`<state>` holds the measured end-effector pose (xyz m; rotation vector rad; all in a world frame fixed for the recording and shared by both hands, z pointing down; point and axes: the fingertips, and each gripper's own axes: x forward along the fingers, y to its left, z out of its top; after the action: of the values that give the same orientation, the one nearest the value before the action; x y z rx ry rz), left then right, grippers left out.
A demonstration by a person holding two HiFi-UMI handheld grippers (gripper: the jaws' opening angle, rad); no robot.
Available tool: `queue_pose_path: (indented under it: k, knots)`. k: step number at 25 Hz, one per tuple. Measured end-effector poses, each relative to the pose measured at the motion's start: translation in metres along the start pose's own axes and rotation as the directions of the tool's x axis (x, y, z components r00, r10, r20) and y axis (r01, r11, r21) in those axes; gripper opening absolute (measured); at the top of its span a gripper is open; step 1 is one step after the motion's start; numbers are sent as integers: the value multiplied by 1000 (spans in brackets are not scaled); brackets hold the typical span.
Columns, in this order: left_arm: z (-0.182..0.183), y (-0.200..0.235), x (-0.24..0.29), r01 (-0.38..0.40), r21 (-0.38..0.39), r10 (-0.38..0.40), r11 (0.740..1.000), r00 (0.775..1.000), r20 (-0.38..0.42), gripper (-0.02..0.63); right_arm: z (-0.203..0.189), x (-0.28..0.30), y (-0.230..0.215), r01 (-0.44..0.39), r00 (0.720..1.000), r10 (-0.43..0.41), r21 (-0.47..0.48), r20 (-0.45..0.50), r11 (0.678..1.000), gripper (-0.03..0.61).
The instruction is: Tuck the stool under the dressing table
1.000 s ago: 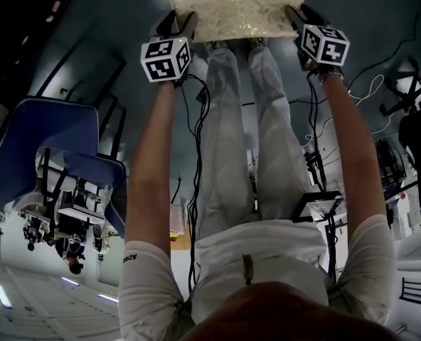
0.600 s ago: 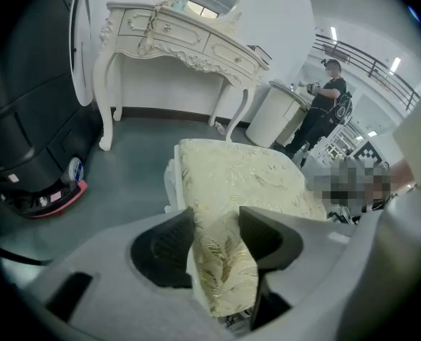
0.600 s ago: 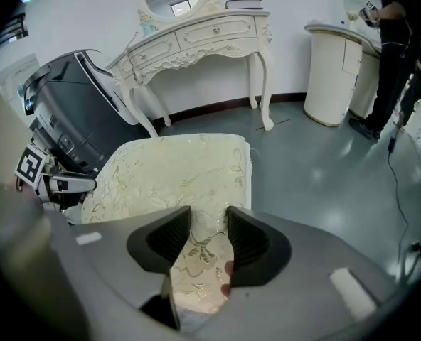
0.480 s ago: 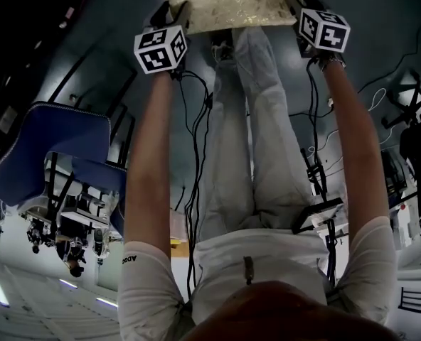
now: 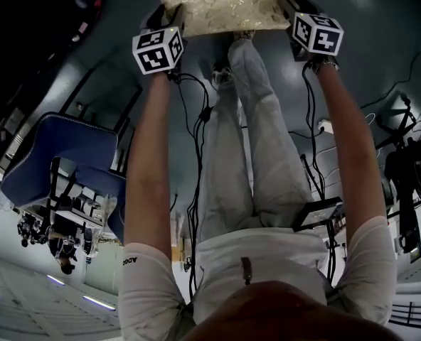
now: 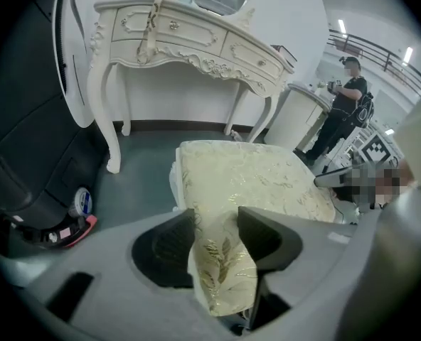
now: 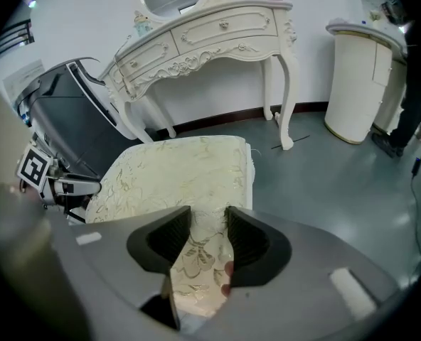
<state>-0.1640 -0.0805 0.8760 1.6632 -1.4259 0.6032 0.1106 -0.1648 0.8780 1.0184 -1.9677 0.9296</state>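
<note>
Cream brocade stool [image 5: 225,2] is in front of the table [image 7: 210,34], not yet under it. The left gripper [image 6: 216,222], jaws closing, and the right gripper [image 7: 208,222] each clamp its cushion edge. Seemingly mid-approach; next comes a straight push underneath.

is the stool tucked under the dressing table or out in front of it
Out: the stool is short of the dressing table, with floor between them.
</note>
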Motion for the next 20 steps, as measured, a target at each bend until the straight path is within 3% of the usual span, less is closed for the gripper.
queue_pose_path:
  k: [7,14,20]
  knots:
    - [70,21,34,-71,-35,71,997,997,-9,195,79,39,-13,-46,998,45,-22,-43,999,173]
    - [90,22,43,-67,-18,67,998,997,-30,193,113,52,-20,-34,999,32,-57,-23,998,171]
    - [143,38,58,-89,-25,89,996,996,7,190,174,72,-22,-23,1000,22,-78,-14,997,171]
